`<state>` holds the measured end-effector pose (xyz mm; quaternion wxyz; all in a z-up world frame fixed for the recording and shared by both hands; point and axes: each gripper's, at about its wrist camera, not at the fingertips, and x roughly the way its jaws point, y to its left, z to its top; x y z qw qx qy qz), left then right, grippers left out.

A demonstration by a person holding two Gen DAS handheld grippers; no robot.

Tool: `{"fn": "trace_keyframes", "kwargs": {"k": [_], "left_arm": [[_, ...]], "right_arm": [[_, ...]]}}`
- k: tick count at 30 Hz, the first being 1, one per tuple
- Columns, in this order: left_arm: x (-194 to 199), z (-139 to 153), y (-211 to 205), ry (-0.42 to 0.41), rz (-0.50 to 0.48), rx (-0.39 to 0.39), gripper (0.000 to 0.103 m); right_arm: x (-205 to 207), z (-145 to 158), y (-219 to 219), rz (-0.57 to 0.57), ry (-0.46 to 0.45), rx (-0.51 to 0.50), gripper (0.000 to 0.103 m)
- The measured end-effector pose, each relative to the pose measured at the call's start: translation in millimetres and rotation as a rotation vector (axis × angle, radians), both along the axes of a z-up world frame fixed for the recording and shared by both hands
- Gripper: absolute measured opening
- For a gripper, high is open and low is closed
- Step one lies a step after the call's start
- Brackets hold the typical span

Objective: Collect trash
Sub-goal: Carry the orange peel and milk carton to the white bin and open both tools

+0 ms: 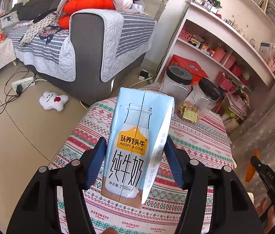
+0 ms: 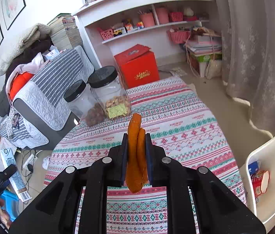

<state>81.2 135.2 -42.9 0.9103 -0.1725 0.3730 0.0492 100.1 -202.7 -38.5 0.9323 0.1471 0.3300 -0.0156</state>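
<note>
Milk carton (image 1: 137,146) and orange peel (image 2: 136,156), each held above the desk (image 1: 196,142).
Left view: left gripper (image 1: 135,159) clamps the carton's sides. Right view: right gripper (image 2: 136,156) squeezes the folded peel; white bin (image 2: 270,175) stands beside the desk.

Glossy paper milk carton (image 1: 135,146) – matt woven tablecloth (image 2: 186,120) – clear plastic jars (image 2: 110,95).

The far left corner of the counter (image 2: 176,117), covered in a patterned pink-and-green cloth, is blocked by two clear plastic jars with black lids (image 2: 106,95). The rest of its surface is left open. A white plastic bin (image 2: 270,177) stands just beside its right edge.
</note>
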Motion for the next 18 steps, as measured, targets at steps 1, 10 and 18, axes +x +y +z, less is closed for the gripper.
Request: {"fn": "trace_keyframes", "kwargs": {"k": [1, 10, 18], "left_arm": [[0.1, 0.7, -1.5, -0.005, -0.001, 0.000, 0.060], [-2.0, 6.6, -24.4, -0.059, -0.013, 0.000, 0.060], [3.2, -1.5, -60.9, -0.042, -0.066, 0.032, 0.060]], "right_arm": [[-3.0, 3.6, -1.7, -0.012, -0.017, -0.015, 0.016], [-33.4, 30.3, -33.0, -0.142, -0.121, -0.133, 0.016], [-60.1, 35.7, -109.3, -0.410, -0.116, -0.162, 0.016]]}}
